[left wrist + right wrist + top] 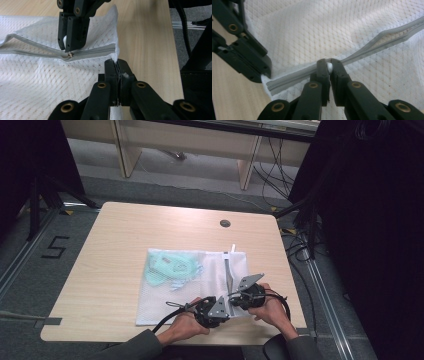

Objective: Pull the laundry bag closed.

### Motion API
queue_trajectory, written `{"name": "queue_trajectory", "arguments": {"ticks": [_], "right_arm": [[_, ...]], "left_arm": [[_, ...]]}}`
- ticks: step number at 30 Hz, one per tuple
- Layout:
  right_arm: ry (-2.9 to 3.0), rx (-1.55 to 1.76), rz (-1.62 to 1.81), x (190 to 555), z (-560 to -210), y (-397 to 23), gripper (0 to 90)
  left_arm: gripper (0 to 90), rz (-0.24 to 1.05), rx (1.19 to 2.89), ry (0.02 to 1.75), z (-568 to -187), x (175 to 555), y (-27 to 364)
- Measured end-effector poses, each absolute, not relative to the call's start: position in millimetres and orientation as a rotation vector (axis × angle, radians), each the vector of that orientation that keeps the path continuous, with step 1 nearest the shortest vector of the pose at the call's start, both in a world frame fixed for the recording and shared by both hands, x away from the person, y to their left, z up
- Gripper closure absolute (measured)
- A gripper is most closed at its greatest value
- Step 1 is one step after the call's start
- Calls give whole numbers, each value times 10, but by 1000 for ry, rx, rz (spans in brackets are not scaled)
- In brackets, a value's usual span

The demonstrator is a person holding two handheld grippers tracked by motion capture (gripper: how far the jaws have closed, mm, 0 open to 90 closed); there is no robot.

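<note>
Here, one mesh bag [195, 285] lay flat on the table [115, 270], toward its 5 o'clock edge. Left gripper [117, 66], jaws closed, pinched the bag's corner at the zip end. Right gripper [329, 65], jaws closed, clamped the zip pull [329, 66]. Green item [170, 266] inside, at 10 o'clock.

Both forearms wear dark grey sleeves [142, 345], seen at the near edge of the table [100, 270]. The left gripper [117, 65] is matte black w/ two flat, blocky jaws on angled link arms, brass-coloured pivot pins at each joint. The right gripper [329, 65] is the same build: black jaws, brass pins. Each body carries a grey three-cornered plate [248, 282] on top, approx. over the table's near-right corner, and a black cable [167, 317] trailing off the back.
</note>
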State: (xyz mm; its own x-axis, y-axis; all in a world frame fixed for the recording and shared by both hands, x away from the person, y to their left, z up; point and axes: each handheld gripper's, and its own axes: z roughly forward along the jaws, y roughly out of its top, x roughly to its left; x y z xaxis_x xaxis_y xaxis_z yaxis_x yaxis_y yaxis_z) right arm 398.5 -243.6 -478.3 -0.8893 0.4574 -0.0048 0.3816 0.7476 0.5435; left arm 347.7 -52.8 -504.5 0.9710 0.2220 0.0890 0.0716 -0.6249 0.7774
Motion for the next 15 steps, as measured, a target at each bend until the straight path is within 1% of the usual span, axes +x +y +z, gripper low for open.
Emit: {"name": "queue_trajectory", "arguments": {"ticks": [1, 3, 10, 14, 15], "right_arm": [[2816, 668, 827, 3990, -4784, -2430, 863], [2816, 682, 830, 3989, -4784, -2425, 863], [2808, 668, 809, 4072, -4797, -2384, 863], [2814, 681, 824, 4101, -4802, -2379, 863], [2814, 681, 824, 4101, -4802, -2379, 863]], "left_arm": [[879, 206, 2238, 221, -5048, 3471, -522], [879, 215, 2272, 187, -5035, 3486, -501], [879, 201, 2235, 231, -5061, 3471, -504], [879, 218, 2238, 212, -5049, 3487, -482], [879, 200, 2235, 237, -5054, 3476, -477]]}}
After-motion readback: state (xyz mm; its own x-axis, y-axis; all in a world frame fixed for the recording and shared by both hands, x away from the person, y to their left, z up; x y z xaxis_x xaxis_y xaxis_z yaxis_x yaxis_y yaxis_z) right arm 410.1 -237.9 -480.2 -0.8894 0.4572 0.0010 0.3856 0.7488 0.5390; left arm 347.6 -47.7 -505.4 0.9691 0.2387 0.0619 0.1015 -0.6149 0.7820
